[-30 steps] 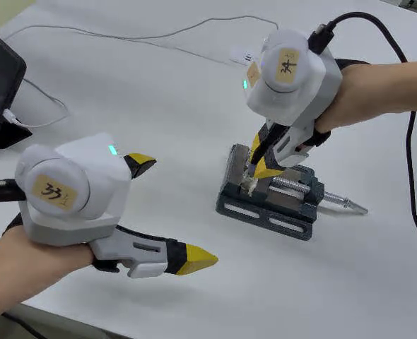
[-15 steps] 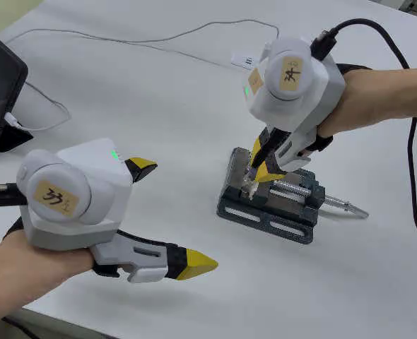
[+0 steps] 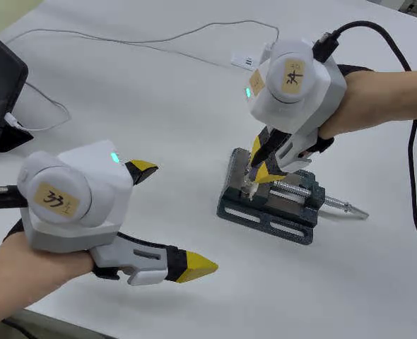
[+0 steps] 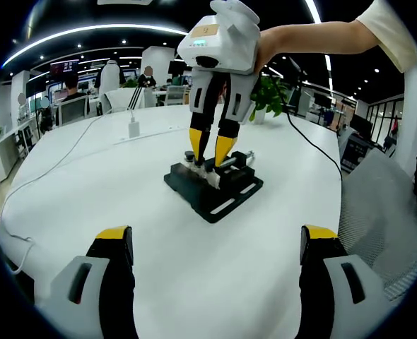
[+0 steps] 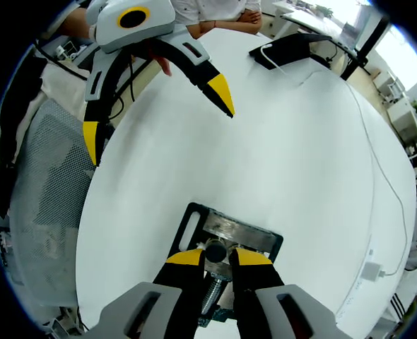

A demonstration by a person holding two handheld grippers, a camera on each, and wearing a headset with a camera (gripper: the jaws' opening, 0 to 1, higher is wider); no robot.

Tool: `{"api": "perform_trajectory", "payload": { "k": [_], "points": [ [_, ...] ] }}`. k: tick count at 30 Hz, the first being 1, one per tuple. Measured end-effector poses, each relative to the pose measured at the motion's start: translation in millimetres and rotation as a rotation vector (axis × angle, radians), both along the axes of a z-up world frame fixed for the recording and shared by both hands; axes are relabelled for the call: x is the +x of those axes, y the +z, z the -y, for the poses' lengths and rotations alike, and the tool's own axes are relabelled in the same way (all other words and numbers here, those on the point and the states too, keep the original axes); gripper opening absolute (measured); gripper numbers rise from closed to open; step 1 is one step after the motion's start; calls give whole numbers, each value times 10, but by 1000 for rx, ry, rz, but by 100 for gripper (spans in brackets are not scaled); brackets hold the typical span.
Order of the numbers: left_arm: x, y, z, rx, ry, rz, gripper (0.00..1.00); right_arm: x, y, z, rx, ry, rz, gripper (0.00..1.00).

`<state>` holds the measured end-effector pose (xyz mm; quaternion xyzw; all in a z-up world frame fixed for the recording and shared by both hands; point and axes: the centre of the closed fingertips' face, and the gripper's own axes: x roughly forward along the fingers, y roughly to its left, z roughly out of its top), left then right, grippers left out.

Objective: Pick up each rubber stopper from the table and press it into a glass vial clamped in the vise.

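Right gripper clamped on stopper right over vial in vise, likely pressing it in; left gripper jaws apart, idle near left

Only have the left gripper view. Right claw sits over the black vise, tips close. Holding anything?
Observer: Yes. The right gripper view shows the right claw pinching a dark round rubber stopper, just above the black metal vise.
Operator: Vial under it?
Observer: The head view shows a small clear glass vial upright in the vise, directly under the tips. Seated or not, I cannot tell.
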<state>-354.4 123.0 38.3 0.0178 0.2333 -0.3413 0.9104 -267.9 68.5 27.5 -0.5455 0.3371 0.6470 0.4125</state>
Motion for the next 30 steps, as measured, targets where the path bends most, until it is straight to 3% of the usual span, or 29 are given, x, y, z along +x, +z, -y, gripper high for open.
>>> {"api": "perform_trajectory", "payload": {
  "k": [3, 10, 16, 30],
  "points": [
    [2, -1, -2, 3, 0, 0, 98, 10, 6, -6, 0, 5, 6, 13],
    [14, 6, -11, 1, 1, 2, 98, -67, 68, -9, 14, -21, -36, 16],
    [32, 5, -19, 1, 1, 3, 98, -64, 146, 17, 25, -34, -43, 16],
    [49, -3, -5, 2, 0, 2, 98, -81, 166, 60, 39, -80, -74, 6]
  ]
}}
